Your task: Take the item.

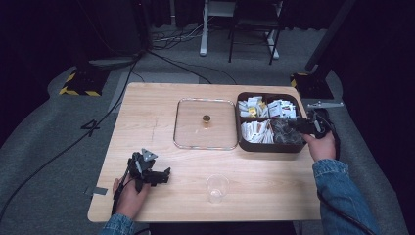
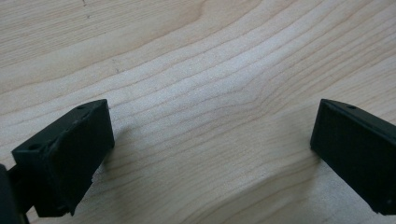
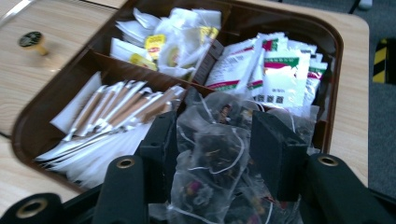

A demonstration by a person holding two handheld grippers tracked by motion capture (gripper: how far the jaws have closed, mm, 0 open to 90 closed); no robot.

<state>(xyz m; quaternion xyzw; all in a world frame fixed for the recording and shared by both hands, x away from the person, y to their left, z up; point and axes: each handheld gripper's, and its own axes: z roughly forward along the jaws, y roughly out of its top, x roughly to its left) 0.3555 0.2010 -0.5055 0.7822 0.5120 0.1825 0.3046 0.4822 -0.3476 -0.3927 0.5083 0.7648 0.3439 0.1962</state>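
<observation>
A clear tea bag [image 3: 212,158] is being pinched between the jaws of the right gripper [image 3: 215,154], down in the near-right compartment of the brown box [image 1: 243,145], at about three o'clock on the table [image 1: 161,98]. The left gripper [image 2: 210,149] is being held low over bare wood at about seven o'clock, its jaws spread wide with nothing between them.

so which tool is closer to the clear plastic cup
Left. The left tool rests on the table just left of the clear plastic cup. The right tool is farther off, reaching into the brown tray among clear tea bags.
</observation>
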